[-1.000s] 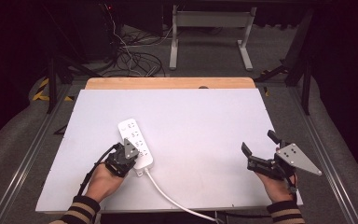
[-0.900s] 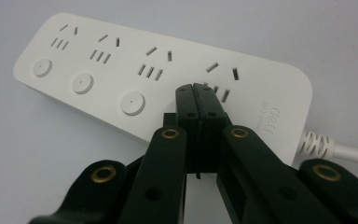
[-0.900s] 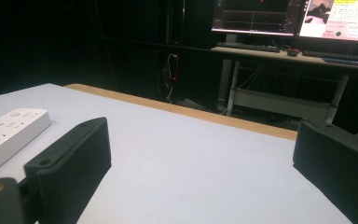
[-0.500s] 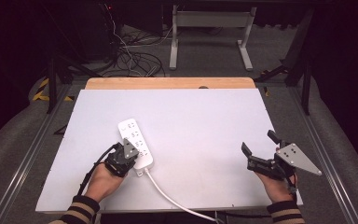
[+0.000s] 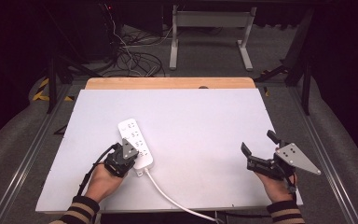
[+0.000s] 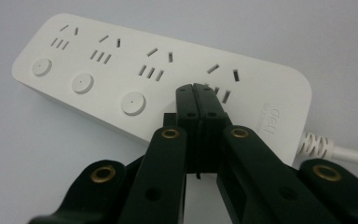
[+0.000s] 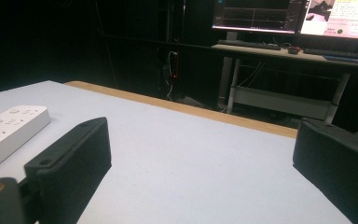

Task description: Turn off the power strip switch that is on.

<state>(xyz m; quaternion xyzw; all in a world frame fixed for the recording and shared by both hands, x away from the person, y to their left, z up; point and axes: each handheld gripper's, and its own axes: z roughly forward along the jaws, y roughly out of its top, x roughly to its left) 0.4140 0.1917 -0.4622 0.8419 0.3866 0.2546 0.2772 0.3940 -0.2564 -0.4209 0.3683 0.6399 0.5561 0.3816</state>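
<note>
Plainly, the thing that matters is the white power strip (image 5: 135, 143), which lies flat on the left half of the white worktop (image 5: 205, 116), set at a slant with its far end toward the middle of the board and its near end toward the person's left hand (image 5: 103, 181). A white cord (image 5: 168, 196) leaves that near end through a ribbed strain relief and runs toward the front edge of the worktop. The left gripper (image 6: 196, 91) is clenched, its two black jaws pressed together with nothing between them, and their joined tip sits over the socket nearest the cord end, just above or touching the top face; which of the two I cannot tell. Three round buttons and the rows of socket slots show along the strip in the left gripper view. The right gripper (image 5: 259, 150) rests well apart at the right side of the worktop, released, its jaws spread wide and empty. By its look the strip is a stiff, hard plastic shell, fairly light, with a smooth face that would probably slide under a push rather than tip. A hold across its narrow width, on the two long side walls near the middle, seems the safest, since the glossy top gives little purchase. The cord is likely springy and may drag or twist the body when it is lifted.
</note>
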